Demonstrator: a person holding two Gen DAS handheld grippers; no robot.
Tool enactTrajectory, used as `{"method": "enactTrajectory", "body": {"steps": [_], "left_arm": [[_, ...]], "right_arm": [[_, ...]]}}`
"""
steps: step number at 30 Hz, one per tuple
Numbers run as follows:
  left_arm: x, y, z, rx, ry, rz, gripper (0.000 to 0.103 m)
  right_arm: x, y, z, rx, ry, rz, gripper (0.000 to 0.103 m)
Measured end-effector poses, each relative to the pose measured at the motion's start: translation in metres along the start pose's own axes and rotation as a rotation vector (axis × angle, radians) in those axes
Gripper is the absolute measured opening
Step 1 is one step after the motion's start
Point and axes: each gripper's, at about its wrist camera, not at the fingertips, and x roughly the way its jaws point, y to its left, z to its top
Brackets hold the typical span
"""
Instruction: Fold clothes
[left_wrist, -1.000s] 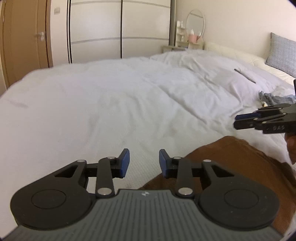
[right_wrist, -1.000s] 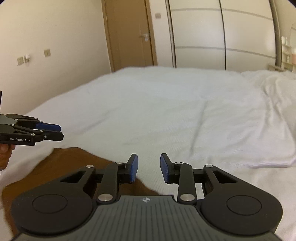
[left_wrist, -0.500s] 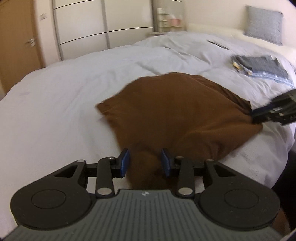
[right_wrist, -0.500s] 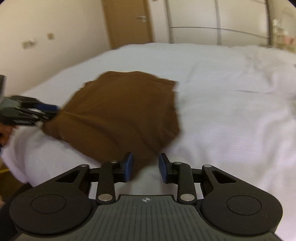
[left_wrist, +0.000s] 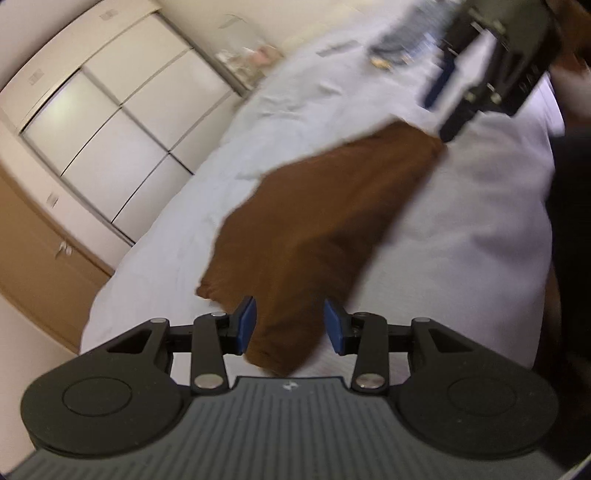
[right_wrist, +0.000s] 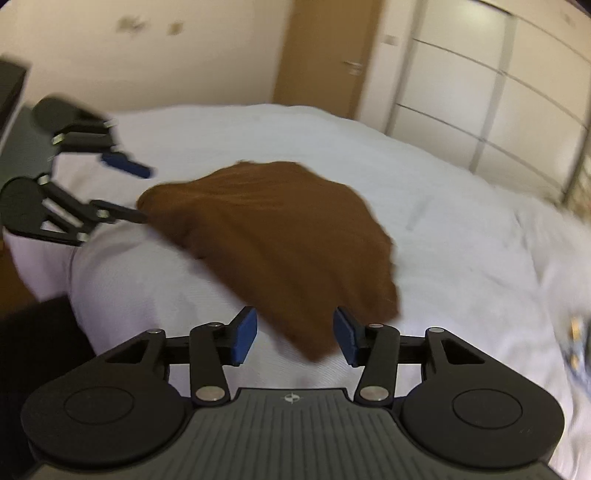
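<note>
1. Left gripper (left_wrist: 288, 325): I read its blue pads as spread apart. One end of the brown garment (left_wrist: 317, 229) lies in the gap between them; no pinch is visible, and the cloth touches neither pad that I can confirm.

2. Brown garment: it lies on the white bed (left_wrist: 480, 229), close to the near edge where I am working. In the left wrist view its long axis runs away from the left gripper toward the right gripper (left_wrist: 448, 99). The frames are blurred, so I cannot tell sleeves or hems.

3. Right gripper (right_wrist: 293, 339): pads likewise spread, with the opposite end of the garment (right_wrist: 280, 229) lying between them, not clamped.

4. Key relation, as I judge it: each gripper faces one end of the garment along its length, so neither is nearer to the whole; each is nearest its own end. In the right wrist view the left gripper (right_wrist: 129, 192) sits at the far end, fingers apart, the lower finger touching or just beside the cloth edge.

5. Judgement: the fold is not yet made; the next move calls for closing on both ends.
</note>
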Motion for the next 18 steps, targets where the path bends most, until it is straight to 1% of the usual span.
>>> {"method": "enactTrajectory", "body": {"steps": [4, 6, 7, 9, 10, 11, 12, 13, 15, 18], "left_arm": [[0.022, -0.023, 0.002, 0.115, 0.021, 0.031, 0.036], [0.036, -0.031, 0.001, 0.163, 0.032, 0.045, 0.036], [0.043, -0.034, -0.001, 0.187, 0.035, 0.055, 0.036], [0.052, -0.036, -0.006, 0.235, 0.031, 0.083, 0.037], [0.054, -0.035, -0.009, 0.248, 0.031, 0.089, 0.037], [0.056, -0.031, -0.012, 0.247, 0.036, 0.089, 0.033], [0.058, -0.026, -0.015, 0.228, 0.041, 0.078, 0.030], [0.059, -0.021, -0.018, 0.209, 0.047, 0.067, 0.027], [0.059, -0.014, -0.022, 0.166, 0.049, 0.044, 0.024], [0.059, -0.003, -0.019, 0.046, 0.055, -0.005, 0.023]], "right_arm": [[0.033, 0.038, 0.014, -0.190, 0.022, -0.025, 0.049], [0.053, 0.055, 0.018, -0.295, 0.037, -0.056, 0.049], [0.063, 0.064, 0.019, -0.348, 0.045, -0.073, 0.050], [0.077, 0.075, 0.019, -0.440, 0.046, -0.110, 0.051], [0.083, 0.075, 0.017, -0.473, 0.048, -0.120, 0.047], [0.086, 0.073, 0.015, -0.490, 0.052, -0.127, 0.041], [0.089, 0.065, 0.013, -0.481, 0.066, -0.130, 0.015], [0.091, 0.055, 0.012, -0.462, 0.083, -0.131, 0.004], [0.090, 0.040, 0.008, -0.431, 0.100, -0.118, 0.004], [0.089, 0.035, 0.003, -0.433, 0.107, -0.099, 0.006]]}}
